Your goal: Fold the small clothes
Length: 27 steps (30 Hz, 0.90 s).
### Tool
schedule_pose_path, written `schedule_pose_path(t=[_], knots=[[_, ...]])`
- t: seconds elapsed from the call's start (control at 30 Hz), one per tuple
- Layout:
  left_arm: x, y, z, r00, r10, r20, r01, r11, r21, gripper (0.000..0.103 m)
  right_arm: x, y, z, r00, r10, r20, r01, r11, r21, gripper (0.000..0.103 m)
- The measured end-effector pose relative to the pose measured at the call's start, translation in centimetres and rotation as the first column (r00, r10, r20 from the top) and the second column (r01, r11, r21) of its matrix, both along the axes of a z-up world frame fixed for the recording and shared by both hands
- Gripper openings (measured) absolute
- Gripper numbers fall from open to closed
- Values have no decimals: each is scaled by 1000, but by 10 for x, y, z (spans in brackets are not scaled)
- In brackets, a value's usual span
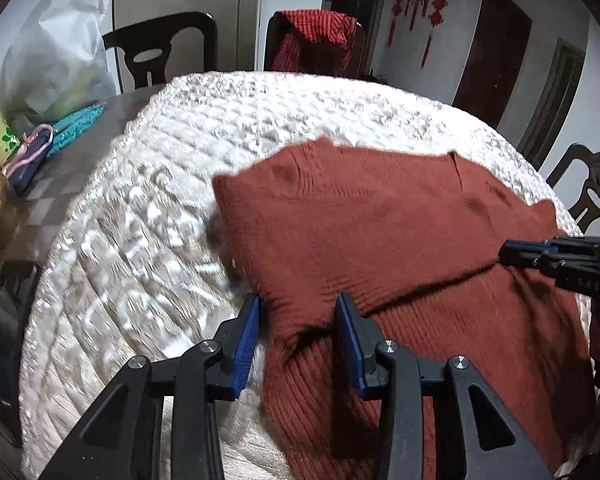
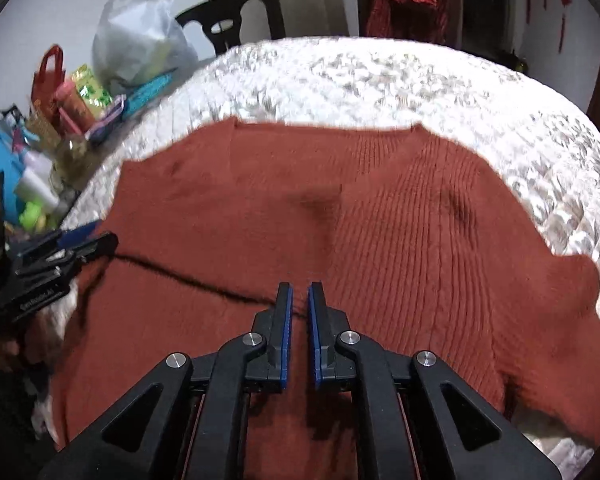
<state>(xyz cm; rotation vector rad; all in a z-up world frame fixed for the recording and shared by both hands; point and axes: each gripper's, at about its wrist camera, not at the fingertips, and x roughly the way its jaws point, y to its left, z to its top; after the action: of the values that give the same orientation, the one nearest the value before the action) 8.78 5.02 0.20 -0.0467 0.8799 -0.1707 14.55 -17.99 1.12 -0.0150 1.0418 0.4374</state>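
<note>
A rust-red ribbed knit sweater [image 1: 380, 232] lies on a white quilted cover [image 1: 228, 128], its lower part folded up over the body. My left gripper [image 1: 298, 304] is open, its jaws on either side of the folded edge's left corner. My right gripper [image 2: 298, 294] hovers over the fold edge mid-sweater [image 2: 340, 208], jaws a narrow gap apart with no cloth clearly between them. Each gripper shows in the other view: the right at the right edge [image 1: 512, 254], the left at the left edge [image 2: 96, 240].
The quilt [image 2: 420, 80] covers a round table. At its left side sit a white plastic bag [image 1: 52, 64], a teal cloth [image 1: 76, 124], and bottles and boxes [image 2: 72, 104]. Dark chairs stand behind; one [image 1: 316, 40] has a red garment draped over it.
</note>
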Motion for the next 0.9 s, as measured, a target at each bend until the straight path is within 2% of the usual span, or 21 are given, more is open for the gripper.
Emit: schedule_pose_path(t=[0.1,0.2,0.43,0.5,0.6,0.9], knots=[[-8,1,5,1000,8,2,-8,1000,0,41,-8,-7,3,1000,-19,-17,19,1000,20,12],[-22,0,11,1000,10,22,-11,1000,17,41,-28,-13,8,1000,-22,9,22,1000,22,13],[-62,-8,29,996,27,80,-26,1000,-12,42,-71,-34,22,992,-94,88,89,994,58,20],[-74,-13,34,994,38,104,-36,999,-14,46,-84,-37,25,988,-107,114,101,993,54,30],[-87,-20,34,993,39,108,-36,999,-31,51,-105,-46,27,981,-129,145,120,991,65,41],[-96,-46,36,994,24,107,-25,1000,12,51,-126,-61,25,975,-161,151,150,985,84,41]])
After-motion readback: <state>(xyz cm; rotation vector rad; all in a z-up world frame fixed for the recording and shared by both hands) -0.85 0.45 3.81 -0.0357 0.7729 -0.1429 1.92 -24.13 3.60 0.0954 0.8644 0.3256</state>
